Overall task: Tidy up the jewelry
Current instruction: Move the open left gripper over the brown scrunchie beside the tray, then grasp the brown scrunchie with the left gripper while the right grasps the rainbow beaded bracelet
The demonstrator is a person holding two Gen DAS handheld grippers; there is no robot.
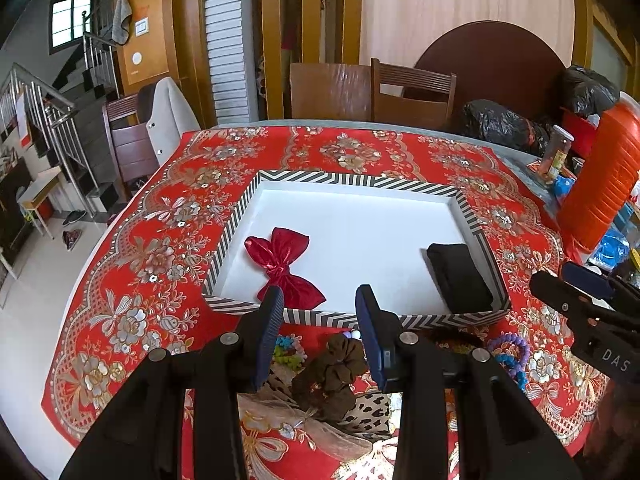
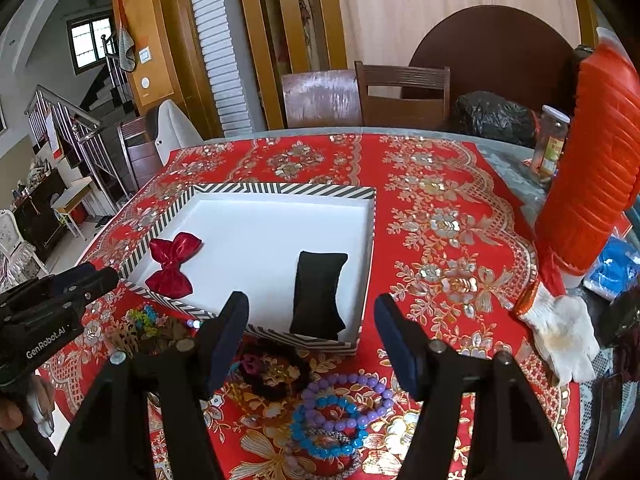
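Left wrist: left gripper point(image 1: 320, 304) spread, empty, above brown scrunchie point(image 1: 332, 372); red bow point(image 1: 284, 268) lies inside striped box point(image 1: 360, 180).

Right wrist: right gripper point(image 2: 312, 320) spread, empty, above bead bracelets point(image 2: 340, 412). Step judged: picking next item; needs descent. Pile near the box blurred.

Left gripper point(image 1: 320, 300): angled downward, jaws parted with nothing between the pads. Right gripper point(image 2: 312, 308): same downward tilt, jaws set wider, likewise empty. The two sit side by side, apart, each visible at the edge of the other's view.
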